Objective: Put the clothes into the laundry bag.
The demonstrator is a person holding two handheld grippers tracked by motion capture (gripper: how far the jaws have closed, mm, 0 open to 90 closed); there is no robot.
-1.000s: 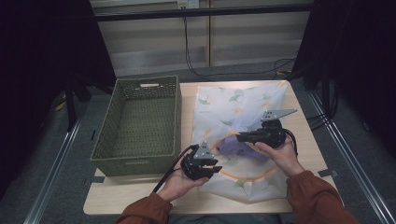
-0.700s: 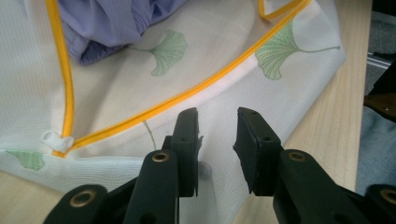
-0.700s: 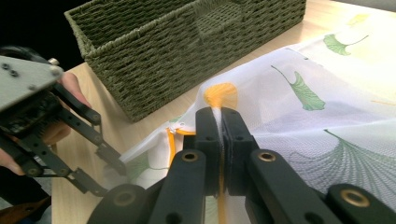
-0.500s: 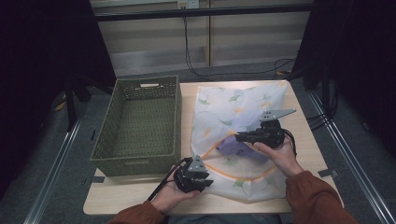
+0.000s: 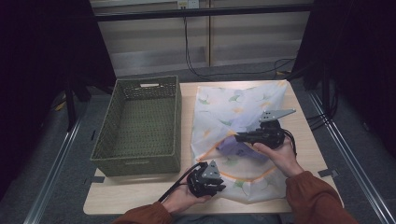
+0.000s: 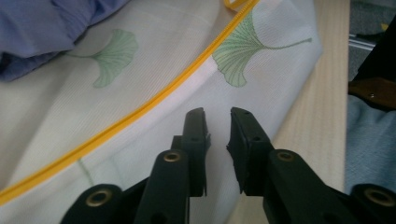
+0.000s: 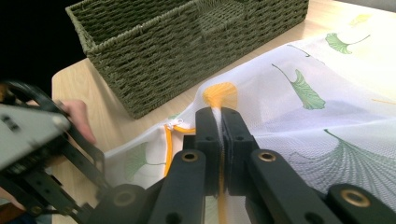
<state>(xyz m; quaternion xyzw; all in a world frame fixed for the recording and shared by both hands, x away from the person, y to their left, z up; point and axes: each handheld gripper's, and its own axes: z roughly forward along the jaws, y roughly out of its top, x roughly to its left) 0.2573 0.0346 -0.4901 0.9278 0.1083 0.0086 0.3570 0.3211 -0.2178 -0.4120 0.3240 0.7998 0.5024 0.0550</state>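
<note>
One mesh bag (image 5: 233, 109) | one basket (image 5: 140, 126) | two claws: left claw (image 6: 218, 116), right claw (image 7: 219, 116)

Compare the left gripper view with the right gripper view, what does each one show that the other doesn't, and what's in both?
Left gripper view: the left gripper open over the mesh bag, with blue cloth bunched inside it.

Right gripper view: the right gripper shut on a fold of the bag, the green woven basket beyond, and the other hand at left.

Both: the bag's leaf print, its yellow zipper and the wooden table.
</note>
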